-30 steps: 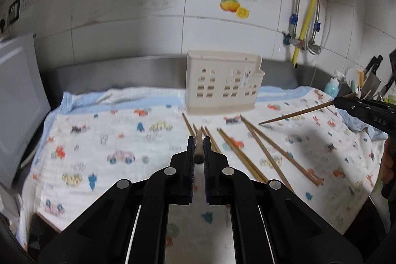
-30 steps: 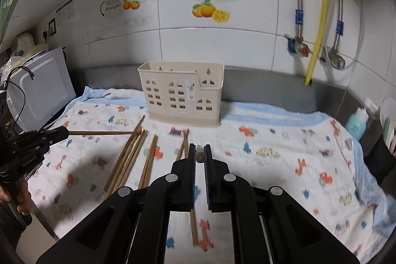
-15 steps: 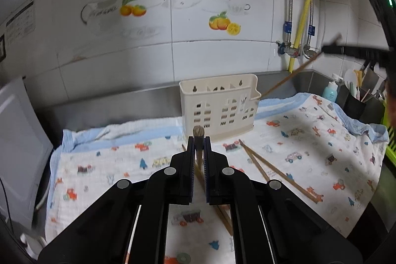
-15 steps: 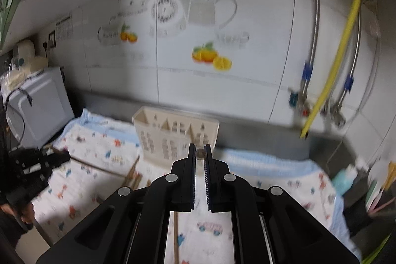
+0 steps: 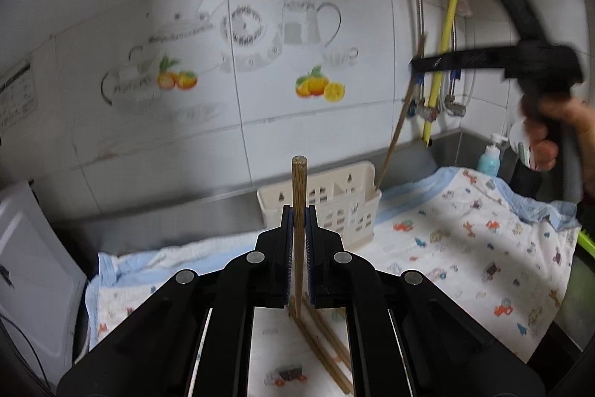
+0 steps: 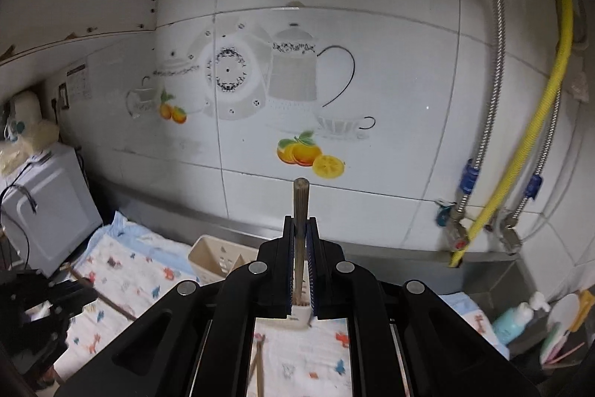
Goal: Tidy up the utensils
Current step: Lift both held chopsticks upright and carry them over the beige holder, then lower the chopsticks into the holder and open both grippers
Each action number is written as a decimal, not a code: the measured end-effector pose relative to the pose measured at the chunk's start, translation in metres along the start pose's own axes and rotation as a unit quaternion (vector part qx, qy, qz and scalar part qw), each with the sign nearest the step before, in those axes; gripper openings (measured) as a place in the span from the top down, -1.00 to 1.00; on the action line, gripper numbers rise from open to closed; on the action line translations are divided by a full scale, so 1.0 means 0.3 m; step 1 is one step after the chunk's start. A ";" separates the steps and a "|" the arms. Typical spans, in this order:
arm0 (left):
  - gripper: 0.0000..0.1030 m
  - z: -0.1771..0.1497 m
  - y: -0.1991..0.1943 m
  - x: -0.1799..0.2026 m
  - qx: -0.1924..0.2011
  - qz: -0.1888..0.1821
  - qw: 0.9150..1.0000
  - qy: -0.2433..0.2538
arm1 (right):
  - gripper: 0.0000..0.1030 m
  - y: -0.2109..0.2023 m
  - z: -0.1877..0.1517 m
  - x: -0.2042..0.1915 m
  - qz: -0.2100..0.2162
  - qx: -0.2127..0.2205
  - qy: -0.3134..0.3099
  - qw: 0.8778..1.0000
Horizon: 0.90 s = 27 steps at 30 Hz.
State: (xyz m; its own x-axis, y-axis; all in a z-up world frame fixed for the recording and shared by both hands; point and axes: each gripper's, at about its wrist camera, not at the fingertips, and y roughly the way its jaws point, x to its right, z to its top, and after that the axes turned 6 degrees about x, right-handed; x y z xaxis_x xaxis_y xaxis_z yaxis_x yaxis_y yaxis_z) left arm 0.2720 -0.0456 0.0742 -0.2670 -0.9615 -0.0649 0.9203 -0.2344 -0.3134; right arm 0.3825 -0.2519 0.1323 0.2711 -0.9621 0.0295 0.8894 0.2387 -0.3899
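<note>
My left hand-held gripper (image 5: 298,222): pressed together on one wooden chopstick (image 5: 299,196), pinching it near its upper part.
Left chopstick's axis: close to upright, blunt end up above my fingertips (image 5: 285,229), the shaft running down between the jaws toward the cloth.
My right hand-held gripper (image 6: 300,233): likewise pinching a single right-hand chopstick (image 6: 300,207).
Right chopstick's axis: steeply upright, butt end high against the wall tiles (image 6: 334,80); seen from the left wrist it leans a little, its lower tip at the right end of the utensil holder (image 5: 327,203), probably just inside the rim, though motion blur makes that hard to settle.
Utensil holder: cream plastic, cut-out windows, standing on the counter by the back wall, directly beyond my left fingers.
Loose chopsticks (image 5: 327,348): about three lie flat on the cloth under my left jaws, pointing away and to the right; my gripper body hides part of them.
Cloth (image 5: 483,248): printed with small cartoon figures, covering the counter; its right half is open room, ending in a blue folded edge near the soap bottle (image 5: 490,159).
Left edge: a white appliance (image 6: 52,203) stands beside the cloth.
Right edge: yellow hose (image 6: 550,121) and metal pipes run down the wall.
</note>
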 end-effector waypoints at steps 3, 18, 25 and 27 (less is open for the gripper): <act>0.90 0.058 -0.003 0.003 0.018 -0.004 1.000 0.002 | 0.88 0.068 -0.020 -0.003 -0.007 -0.005 -0.003 1.000; 0.90 0.333 0.107 0.014 0.109 0.014 0.994 0.027 | 0.88 0.243 -0.160 0.011 -0.003 -0.057 0.004 0.998; 0.90 0.332 0.234 -0.023 0.101 0.021 0.995 0.008 | 0.87 0.236 -0.165 0.017 -0.003 -0.056 -0.006 0.998; 0.90 0.313 0.268 -0.037 0.095 0.024 0.995 0.001 | 0.87 0.238 -0.169 0.017 -0.002 -0.057 -0.007 0.998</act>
State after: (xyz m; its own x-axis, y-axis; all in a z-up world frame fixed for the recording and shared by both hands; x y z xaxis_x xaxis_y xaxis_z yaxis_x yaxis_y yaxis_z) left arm 0.3758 -0.0671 0.1387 -0.2224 -0.9719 -0.0772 0.9694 -0.2119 -0.1242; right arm 0.4289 -0.2465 0.0578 0.2741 -0.9607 0.0436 0.8429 0.2181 -0.4919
